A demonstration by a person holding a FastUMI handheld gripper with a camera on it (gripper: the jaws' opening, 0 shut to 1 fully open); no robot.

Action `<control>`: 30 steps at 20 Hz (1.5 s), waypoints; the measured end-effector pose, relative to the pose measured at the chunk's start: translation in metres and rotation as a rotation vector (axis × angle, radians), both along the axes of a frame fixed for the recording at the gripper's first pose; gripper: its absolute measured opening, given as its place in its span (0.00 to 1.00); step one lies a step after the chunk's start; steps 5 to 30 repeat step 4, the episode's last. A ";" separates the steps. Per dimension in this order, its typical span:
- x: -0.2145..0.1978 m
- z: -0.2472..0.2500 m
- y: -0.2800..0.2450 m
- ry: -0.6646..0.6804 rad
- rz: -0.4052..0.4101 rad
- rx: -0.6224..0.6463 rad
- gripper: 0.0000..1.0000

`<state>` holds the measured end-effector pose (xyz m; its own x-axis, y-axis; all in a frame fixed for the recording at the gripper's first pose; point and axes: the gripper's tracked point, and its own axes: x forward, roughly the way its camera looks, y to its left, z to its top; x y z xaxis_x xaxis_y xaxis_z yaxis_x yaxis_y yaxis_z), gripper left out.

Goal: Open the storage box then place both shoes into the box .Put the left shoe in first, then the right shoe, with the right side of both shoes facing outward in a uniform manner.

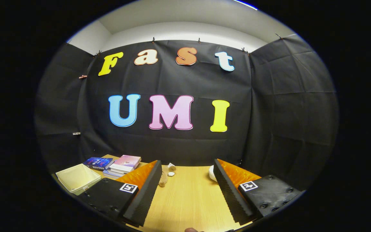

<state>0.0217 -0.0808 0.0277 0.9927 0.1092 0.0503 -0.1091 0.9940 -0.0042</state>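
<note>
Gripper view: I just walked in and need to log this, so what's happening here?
A person holds the gripper level above the wooden table, fingers spread wide, holding nothing. An open, pale storage box sits to their left beside stacked books. Small pale items lie beyond the fingers, too small to identify. Nothing is grasped yet.

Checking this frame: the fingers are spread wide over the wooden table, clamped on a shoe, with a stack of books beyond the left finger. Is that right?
Not quite. In the gripper view the fingers are spread wide over the wooden table, but nothing is between them: the gripper is open on bare tabletop, not clamped on a shoe. The stack of books does lie beyond the left finger.
</note>
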 end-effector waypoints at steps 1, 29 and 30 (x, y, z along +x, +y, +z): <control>-0.003 0.001 0.005 -0.002 0.004 -0.004 0.99; -0.012 0.003 0.019 0.010 0.007 -0.008 0.98; -0.012 0.003 0.019 0.010 0.007 -0.008 0.98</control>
